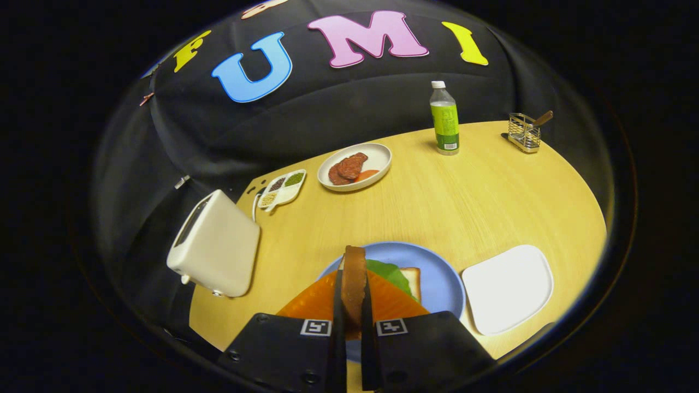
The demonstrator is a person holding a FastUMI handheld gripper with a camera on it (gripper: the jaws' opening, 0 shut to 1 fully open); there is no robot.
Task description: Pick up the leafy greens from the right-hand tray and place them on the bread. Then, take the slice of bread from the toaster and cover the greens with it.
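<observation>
Gripper view: the gripper has its jaws nearly closed, clamping the bread slice upright on edge between them. Just beyond lies the blue plate carrying leafy greens on bread. Toaster stands left; white tray right; bottle far across the desk.

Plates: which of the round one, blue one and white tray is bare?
The white tray, right of the blue plate. The blue plate carries bread and greens; the round plate holds meat. Tongs grip a bread slice.
</observation>
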